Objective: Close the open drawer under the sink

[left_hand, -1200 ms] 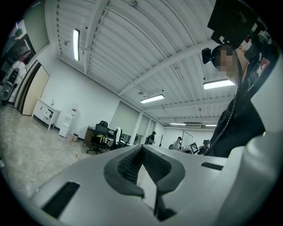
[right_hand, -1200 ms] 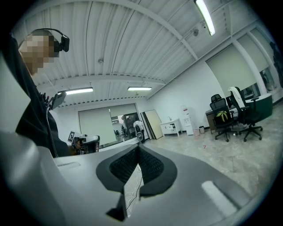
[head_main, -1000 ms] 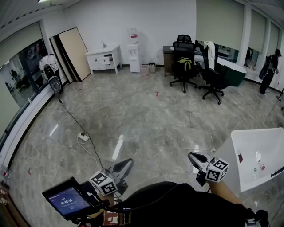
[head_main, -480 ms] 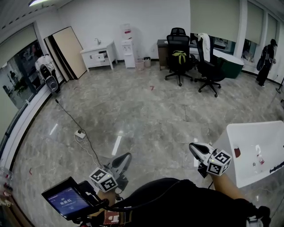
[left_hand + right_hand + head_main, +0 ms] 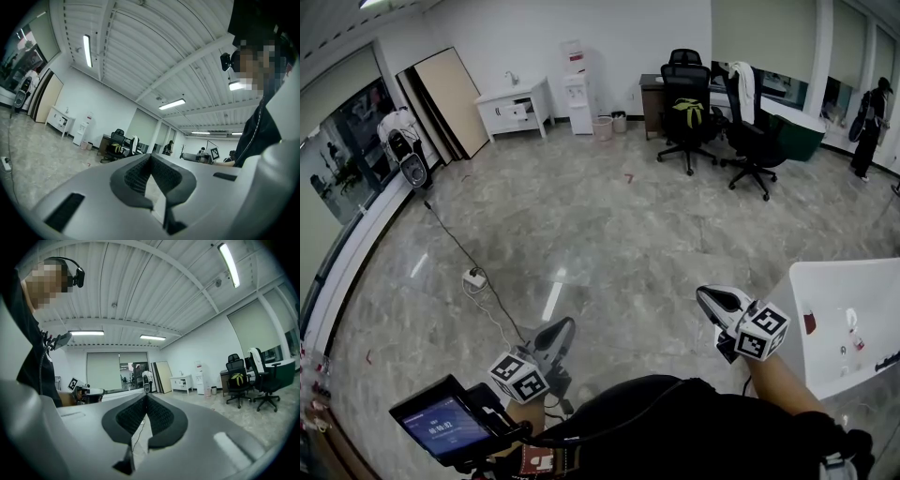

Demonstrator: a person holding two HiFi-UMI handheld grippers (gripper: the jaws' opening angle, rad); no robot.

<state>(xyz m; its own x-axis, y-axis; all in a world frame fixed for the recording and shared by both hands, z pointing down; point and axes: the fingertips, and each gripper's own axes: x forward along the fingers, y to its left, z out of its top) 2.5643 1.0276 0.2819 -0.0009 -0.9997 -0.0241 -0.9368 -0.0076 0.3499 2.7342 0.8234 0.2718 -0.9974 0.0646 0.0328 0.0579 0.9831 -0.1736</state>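
Note:
The white sink cabinet (image 5: 517,105) stands against the far wall, and one of its drawers (image 5: 522,112) juts out. It shows small in the left gripper view (image 5: 60,120) and the right gripper view (image 5: 181,382). Both grippers are held low near the person's body, far across the floor from it. My left gripper (image 5: 563,328) points out over the floor with its jaws together and nothing between them. My right gripper (image 5: 709,298) is likewise shut and empty. In their own views the left gripper (image 5: 150,157) and right gripper (image 5: 146,396) show ribbed pads meeting at the tips.
A water dispenser (image 5: 578,98) and a bin stand beside the cabinet. Boards (image 5: 450,101) lean at the back left. Office chairs (image 5: 686,111) and a desk are at the back right. A power strip (image 5: 475,277) with its cable lies on the floor. A white table (image 5: 825,281) is close on the right.
Both grippers have moved forward across the floor, the right one rising slightly in the head view. Their jaws stay together.

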